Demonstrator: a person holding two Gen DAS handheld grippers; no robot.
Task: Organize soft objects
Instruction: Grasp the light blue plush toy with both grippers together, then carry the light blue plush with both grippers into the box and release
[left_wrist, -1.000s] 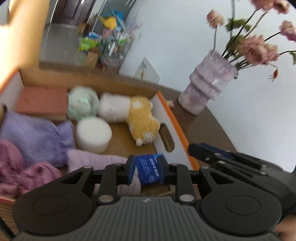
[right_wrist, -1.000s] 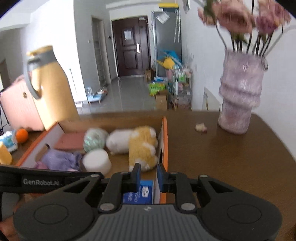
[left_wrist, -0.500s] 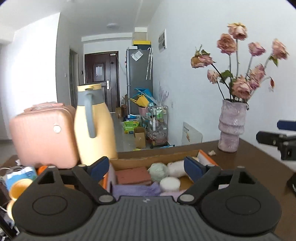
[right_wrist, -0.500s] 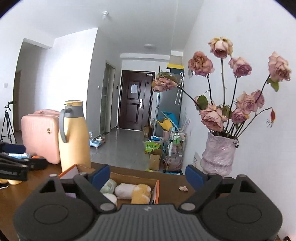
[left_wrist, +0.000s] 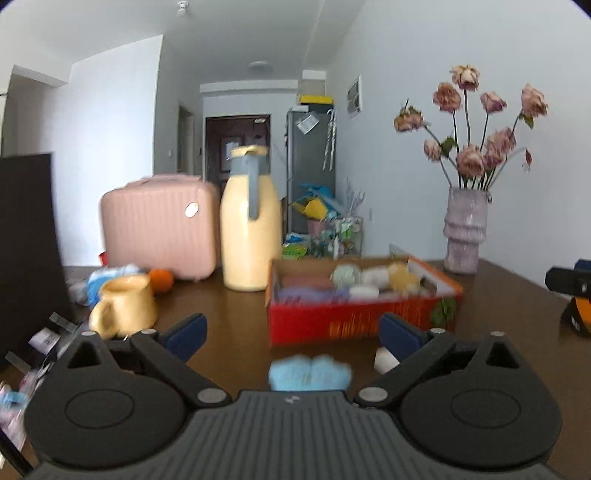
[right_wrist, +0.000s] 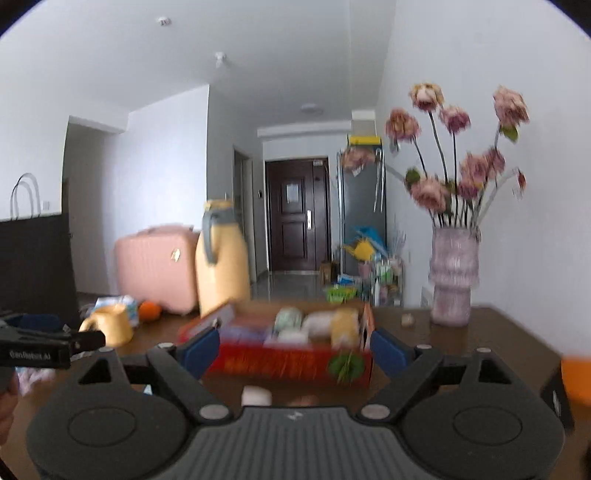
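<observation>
A red cardboard box (left_wrist: 362, 321) stands on the brown table and holds several soft things: a purple cloth, a green ball, white pieces and a yellow plush (left_wrist: 400, 275). It also shows in the right wrist view (right_wrist: 291, 363). A light blue soft object (left_wrist: 309, 373) lies on the table just in front of my left gripper (left_wrist: 291, 332), which is open and empty. A small white piece (right_wrist: 256, 396) lies before my right gripper (right_wrist: 295, 347), also open and empty. Both grippers are back from the box.
A yellow jug (left_wrist: 249, 225), a pink case (left_wrist: 159, 225), a yellow mug (left_wrist: 123, 304) and an orange (left_wrist: 160, 280) stand to the left. A vase of dried roses (left_wrist: 465, 230) stands at the back right. A black bag (left_wrist: 27, 251) is at far left.
Both grippers have opened and pulled back from the box. The blue packet that the left one held over the box is out of its fingers. The view went from inside the box to the whole table.
</observation>
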